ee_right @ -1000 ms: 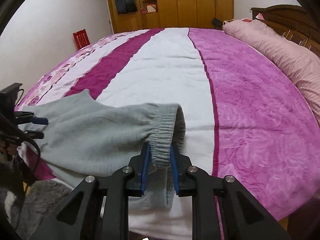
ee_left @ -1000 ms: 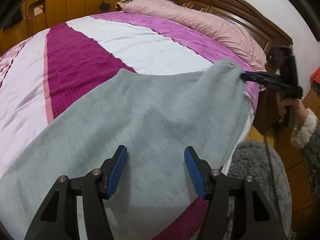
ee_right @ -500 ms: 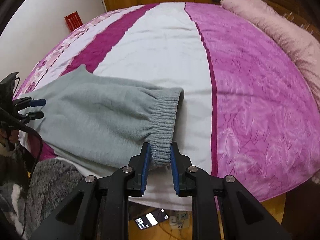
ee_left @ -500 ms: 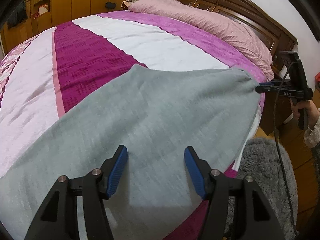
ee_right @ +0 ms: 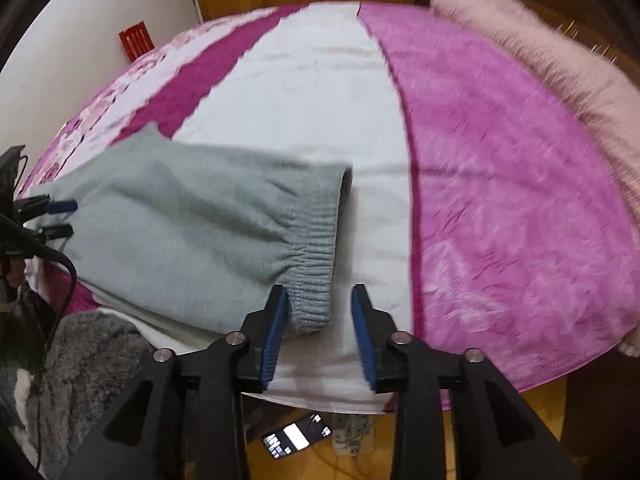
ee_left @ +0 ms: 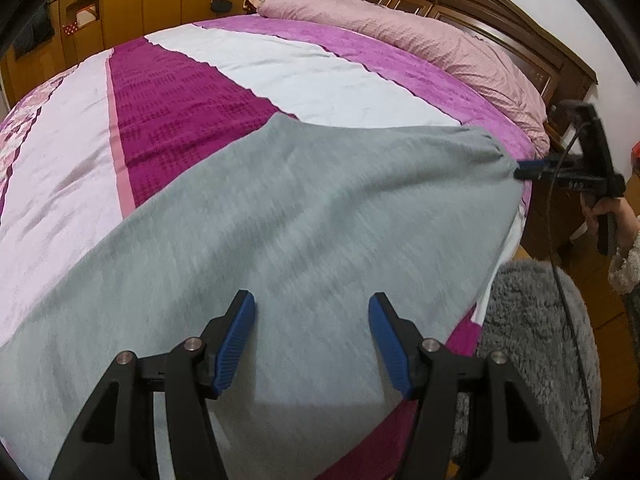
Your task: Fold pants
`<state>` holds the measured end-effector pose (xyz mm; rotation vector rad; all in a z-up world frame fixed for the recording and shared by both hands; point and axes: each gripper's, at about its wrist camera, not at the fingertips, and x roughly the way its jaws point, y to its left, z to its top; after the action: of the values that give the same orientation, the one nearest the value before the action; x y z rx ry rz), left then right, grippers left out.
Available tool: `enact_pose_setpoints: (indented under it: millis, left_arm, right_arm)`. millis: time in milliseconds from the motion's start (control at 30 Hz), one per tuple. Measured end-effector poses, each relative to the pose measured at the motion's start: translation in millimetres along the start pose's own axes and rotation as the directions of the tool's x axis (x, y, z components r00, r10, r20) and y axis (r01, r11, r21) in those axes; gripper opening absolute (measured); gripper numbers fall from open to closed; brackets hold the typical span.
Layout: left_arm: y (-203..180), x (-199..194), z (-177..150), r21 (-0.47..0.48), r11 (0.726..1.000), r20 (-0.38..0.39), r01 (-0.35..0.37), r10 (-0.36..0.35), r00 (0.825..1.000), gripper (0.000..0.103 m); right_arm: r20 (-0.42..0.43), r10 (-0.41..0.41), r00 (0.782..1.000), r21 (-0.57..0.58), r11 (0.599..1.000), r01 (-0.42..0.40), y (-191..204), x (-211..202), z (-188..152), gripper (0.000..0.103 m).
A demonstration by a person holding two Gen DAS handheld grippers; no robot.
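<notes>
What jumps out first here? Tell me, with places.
Grey sweatpants lie spread along the near edge of the bed's magenta, white and pink striped bedspread. The right gripper is opening around their ribbed cuff; the left gripper hovers open over the fabric.

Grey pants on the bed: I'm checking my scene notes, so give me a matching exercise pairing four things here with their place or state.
Things:
1. grey pants
2. pink pillow
3. phone
4. left hand-held gripper

Place or state:
A. on the floor under the bed edge
B. along the headboard
C. spread flat on the bedspread
D. open above the fabric

Pairs: 1-C, 2-B, 3-A, 4-D
</notes>
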<state>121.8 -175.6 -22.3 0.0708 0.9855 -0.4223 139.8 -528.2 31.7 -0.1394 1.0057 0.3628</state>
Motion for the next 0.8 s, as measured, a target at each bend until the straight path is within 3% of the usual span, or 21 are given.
enact_pose_setpoints:
  millis: [67, 167, 267, 333, 367, 500, 567, 700, 800]
  left_arm:
    - [1.9, -1.9, -5.1, -0.011, 1.0, -0.009, 0.005, -0.005, 1.0, 0.063]
    - [1.3, -4.9, -12.5, -0.011, 1.0, -0.01, 0.004, -0.005, 1.0, 0.063]
    - [-0.6, -5.5, -16.5, -0.005, 1.0, -0.01, -0.006, 0.006, 1.0, 0.063]
    - [-1.5, -4.8, -17.8, -0.004, 1.0, -0.012, -0.011, 0.011, 1.0, 0.063]
    - [-1.7, -4.5, -18.2, -0.005, 1.0, -0.013, -0.013, 0.013, 1.0, 0.063]
    - [-2.2, -4.3, -24.0, -0.006, 0.999, -0.03, -0.032, 0.031, 0.999, 0.063]
    - [-2.7, -4.9, -31.1, 0.002, 0.999, -0.031, -0.043, 0.043, 0.999, 0.063]
    - [-1.3, -8.9, -38.5, 0.004, 0.999, -0.017, -0.041, 0.042, 0.999, 0.063]
    - [0.9, -10.8, -38.9, -0.005, 0.999, -0.017, -0.032, 0.032, 0.999, 0.063]
  right_arm:
    - [0.058, -0.017, 0.998, -0.018, 1.0, 0.018, 7.6, -15.5, 6.6, 0.034]
    - [0.117, 0.021, 0.993, -0.034, 0.999, -0.017, 22.2, -27.7, 25.6, 0.034]
    - [0.147, 0.147, 0.978, -0.033, 0.989, -0.144, 37.7, -16.8, 50.8, 0.032]
    - [0.106, 0.234, 0.966, -0.009, 0.972, -0.234, 45.5, 10.8, 63.6, 0.004]
    - [0.066, 0.247, 0.967, 0.007, 0.969, -0.248, 49.1, 32.8, 67.7, 0.0]
    - [-0.079, 0.153, 0.985, 0.075, 0.986, -0.147, 39.4, 100.7, 54.6, 0.0]
    - [0.006, 0.185, 0.983, 0.113, 0.976, -0.184, 26.6, 99.2, 43.8, 0.0]
    - [0.113, 0.063, 0.992, 0.115, 0.99, -0.076, 17.4, 76.0, 31.6, 0.0]
    - [0.106, 0.046, 0.993, 0.103, 0.993, -0.057, 16.0, 76.0, 29.9, 0.0]
